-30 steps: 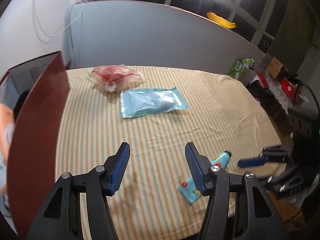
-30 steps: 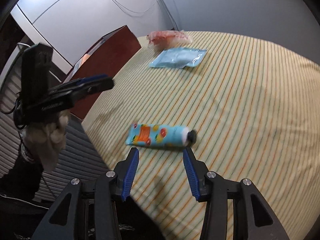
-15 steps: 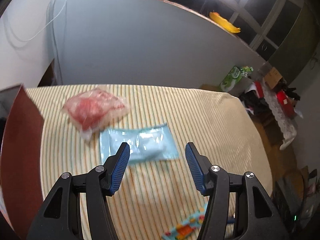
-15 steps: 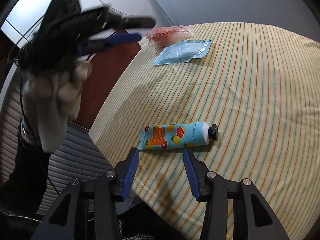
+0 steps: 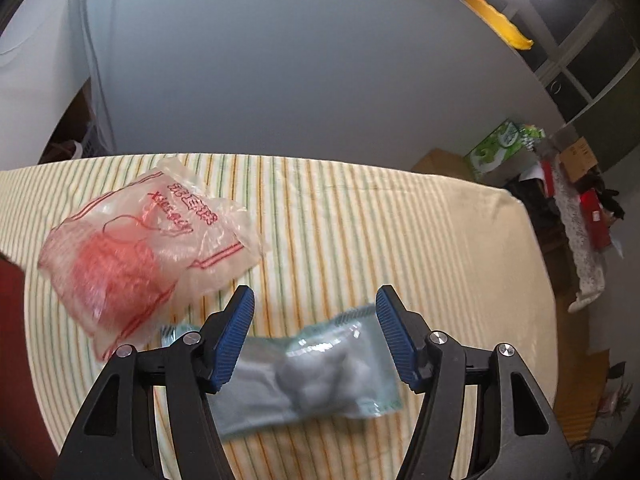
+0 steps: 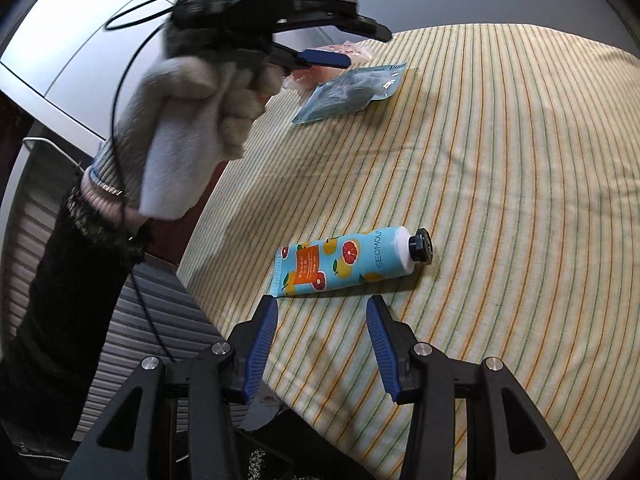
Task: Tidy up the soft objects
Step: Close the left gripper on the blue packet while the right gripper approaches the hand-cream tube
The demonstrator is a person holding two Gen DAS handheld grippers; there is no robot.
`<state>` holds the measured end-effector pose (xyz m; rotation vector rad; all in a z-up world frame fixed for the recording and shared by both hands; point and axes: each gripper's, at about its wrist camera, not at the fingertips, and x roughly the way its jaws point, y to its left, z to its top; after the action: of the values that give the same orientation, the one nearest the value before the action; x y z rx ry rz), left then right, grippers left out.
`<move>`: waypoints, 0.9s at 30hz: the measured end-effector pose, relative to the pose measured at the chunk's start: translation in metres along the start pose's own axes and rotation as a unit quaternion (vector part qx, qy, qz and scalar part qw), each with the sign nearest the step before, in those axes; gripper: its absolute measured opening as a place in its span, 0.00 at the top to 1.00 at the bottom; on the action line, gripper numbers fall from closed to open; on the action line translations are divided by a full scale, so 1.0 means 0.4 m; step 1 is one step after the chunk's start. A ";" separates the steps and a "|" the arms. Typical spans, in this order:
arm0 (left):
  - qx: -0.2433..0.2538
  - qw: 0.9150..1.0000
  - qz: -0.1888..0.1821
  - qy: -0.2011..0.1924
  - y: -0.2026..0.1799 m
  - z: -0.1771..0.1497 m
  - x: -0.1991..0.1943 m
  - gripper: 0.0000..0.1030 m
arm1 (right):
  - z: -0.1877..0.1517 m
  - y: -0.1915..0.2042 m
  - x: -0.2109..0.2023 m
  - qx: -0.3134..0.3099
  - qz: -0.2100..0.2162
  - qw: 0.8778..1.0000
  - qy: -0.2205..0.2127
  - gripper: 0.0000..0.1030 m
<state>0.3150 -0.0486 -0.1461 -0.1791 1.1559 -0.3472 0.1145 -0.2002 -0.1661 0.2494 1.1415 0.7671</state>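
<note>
A pale blue-green packet (image 5: 312, 376) of white cotton balls lies on the striped cloth, between and just below my open left gripper (image 5: 314, 312). A clear bag with red contents (image 5: 132, 256) lies to its upper left. In the right wrist view my left gripper (image 6: 352, 46) hovers above the packet (image 6: 348, 94), held by a gloved hand (image 6: 188, 120). A blue hand-cream tube (image 6: 348, 262) with fruit print and a black cap lies just ahead of my open, empty right gripper (image 6: 322, 316).
The table wears a yellow striped cloth (image 5: 380, 240) and backs onto a grey partition (image 5: 280, 72). A dark red board (image 5: 8, 320) stands at the table's left edge. Boxes and clutter (image 5: 560, 160) sit on the floor to the right.
My left gripper has moved forward across the table, from near the tube to over the packet and the red bag. My right gripper has stayed open behind the tube.
</note>
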 end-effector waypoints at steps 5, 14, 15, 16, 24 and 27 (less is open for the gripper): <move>0.004 1.000 -0.004 0.015 0.010 -0.012 0.004 0.39 | 0.005 0.010 0.014 0.005 0.003 1.000 -0.003 0.59; 0.012 1.000 -0.008 0.013 0.036 -0.090 -0.041 0.39 | 0.045 0.027 0.036 0.004 -0.019 1.000 -0.010 0.59; 0.014 1.000 -0.005 0.011 0.038 -0.097 -0.044 0.39 | 0.049 0.030 0.038 0.002 -0.027 1.000 -0.012 0.59; 0.019 1.000 0.000 0.010 0.035 -0.110 -0.049 0.39 | 0.055 0.035 0.041 0.001 -0.035 0.999 -0.012 0.59; 0.055 0.998 0.039 -0.016 0.016 -0.160 -0.074 0.39 | 0.122 0.040 0.059 -0.007 -0.114 0.993 -0.022 0.59; 0.066 0.996 0.048 -0.021 0.012 -0.153 -0.075 0.35 | 0.129 0.038 0.061 0.008 -0.122 0.992 -0.021 0.54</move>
<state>0.2490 -0.0310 -0.1461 -0.0145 1.0923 -0.3326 0.1585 -0.1630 -0.1535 0.1347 1.1149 0.5360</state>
